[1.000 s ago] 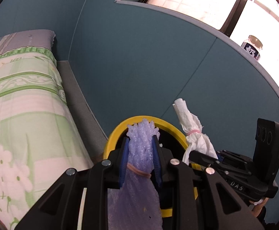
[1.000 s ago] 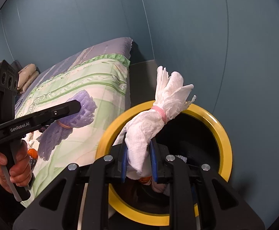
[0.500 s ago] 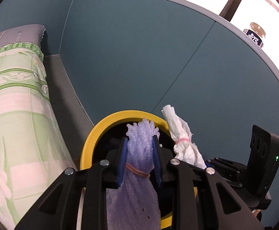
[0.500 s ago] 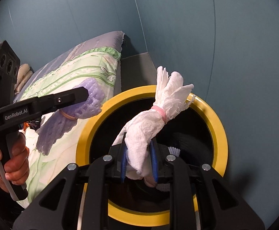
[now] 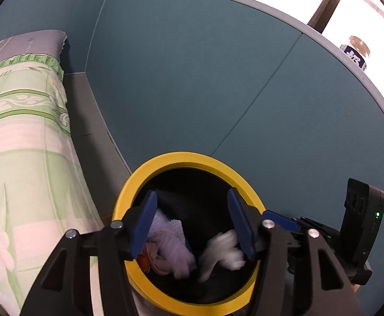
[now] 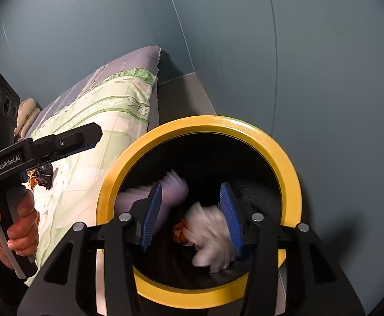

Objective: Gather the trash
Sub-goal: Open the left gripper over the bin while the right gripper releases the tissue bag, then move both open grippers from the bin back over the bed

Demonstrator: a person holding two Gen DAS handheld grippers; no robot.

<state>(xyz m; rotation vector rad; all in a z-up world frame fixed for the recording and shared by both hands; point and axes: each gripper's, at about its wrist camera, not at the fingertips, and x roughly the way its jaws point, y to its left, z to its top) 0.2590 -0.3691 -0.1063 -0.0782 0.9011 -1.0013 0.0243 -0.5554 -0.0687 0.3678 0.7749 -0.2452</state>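
Yellow-rimmed bin (image 6: 289,173) sits under both tools, jaws apart; I'd hold centred while the purple foam (image 5: 170,247) and white tissue (image 6: 213,231) drop clear at 6 o'clock.

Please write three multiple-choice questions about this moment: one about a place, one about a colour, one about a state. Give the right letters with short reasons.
1. Where is the white paper wad?
A. on the bed
B. inside the bin
C. on the window ledge

2. What colour is the bin rim?
A. yellow
B. red
C. grey

3. How is the left gripper?
A. shut on foam
B. open, holding nothing
C. out of view

Answers: B, the wad shows blurred within the rim; A, the ring is yellow; B, its blue fingers stand apart over the bin.
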